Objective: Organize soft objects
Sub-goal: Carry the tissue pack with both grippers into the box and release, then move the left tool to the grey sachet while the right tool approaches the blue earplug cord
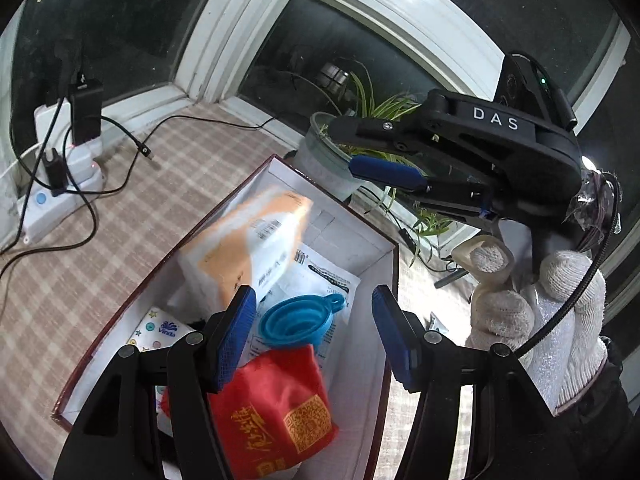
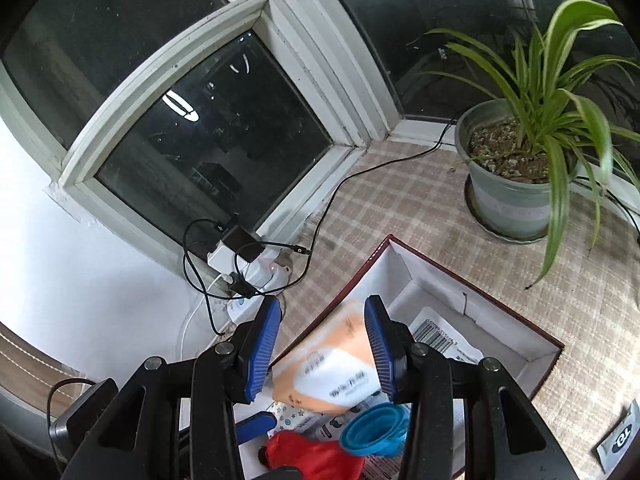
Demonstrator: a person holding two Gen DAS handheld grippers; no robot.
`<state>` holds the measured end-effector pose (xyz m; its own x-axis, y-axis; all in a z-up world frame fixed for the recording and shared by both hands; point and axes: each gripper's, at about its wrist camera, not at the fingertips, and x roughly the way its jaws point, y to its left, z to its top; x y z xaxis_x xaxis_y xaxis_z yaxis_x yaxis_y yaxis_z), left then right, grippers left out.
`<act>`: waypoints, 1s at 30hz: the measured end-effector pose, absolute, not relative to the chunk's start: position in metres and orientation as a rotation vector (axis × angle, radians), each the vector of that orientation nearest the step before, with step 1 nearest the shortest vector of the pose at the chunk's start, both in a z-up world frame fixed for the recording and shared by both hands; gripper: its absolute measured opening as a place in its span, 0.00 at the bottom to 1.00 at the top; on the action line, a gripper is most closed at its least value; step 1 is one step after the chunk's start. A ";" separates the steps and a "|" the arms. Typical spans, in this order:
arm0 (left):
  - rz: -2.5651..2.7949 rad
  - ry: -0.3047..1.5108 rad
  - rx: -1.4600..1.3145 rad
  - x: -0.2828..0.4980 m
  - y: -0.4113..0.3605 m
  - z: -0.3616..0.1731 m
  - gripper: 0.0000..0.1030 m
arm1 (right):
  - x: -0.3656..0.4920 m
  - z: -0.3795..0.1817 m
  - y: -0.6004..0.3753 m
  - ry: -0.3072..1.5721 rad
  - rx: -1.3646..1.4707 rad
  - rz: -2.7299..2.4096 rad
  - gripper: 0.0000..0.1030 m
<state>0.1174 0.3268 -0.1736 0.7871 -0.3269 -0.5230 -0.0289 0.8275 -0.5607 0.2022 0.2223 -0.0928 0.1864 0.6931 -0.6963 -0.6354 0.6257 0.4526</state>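
Note:
An open white-lined box (image 1: 360, 264) with a dark red rim (image 2: 548, 364) sits on the checked cloth. In it lie an orange and white tissue pack (image 1: 248, 240) (image 2: 332, 368), blurred and tilted against the left wall, a blue collapsible funnel (image 1: 296, 320) (image 2: 372, 428), a red cloth pouch (image 1: 276, 412) (image 2: 312, 456), a Vinda tissue packet (image 1: 160, 330) and a white printed bag (image 1: 324, 276). My left gripper (image 1: 314, 328) is open above the box, over the funnel and pouch. My right gripper (image 2: 322, 344) (image 1: 384, 168) is open and empty above the tissue pack.
A potted spider plant (image 2: 516, 176) (image 1: 340, 160) stands beyond the box's far corner. A white power strip (image 1: 56, 196) (image 2: 256, 276) with chargers and black cables lies at the left by the window. A small sachet (image 2: 620, 436) lies on the cloth at the right.

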 end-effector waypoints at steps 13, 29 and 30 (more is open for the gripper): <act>-0.148 0.630 -0.541 0.096 0.319 -0.160 0.57 | 0.186 -0.087 0.192 1.002 0.080 0.924 0.39; -0.133 0.602 -0.433 0.062 0.285 -0.137 0.58 | 0.148 -0.086 0.132 0.958 0.074 0.872 0.51; -0.132 0.600 -0.430 0.060 0.283 -0.137 0.58 | 0.146 -0.086 0.126 0.956 0.085 0.866 0.54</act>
<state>0.0600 0.2831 -0.1371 0.8200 -0.2430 -0.5183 -0.0031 0.9035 -0.4285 0.1456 0.1255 -0.0864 0.2776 0.6793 -0.6793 -0.6087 0.6714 0.4227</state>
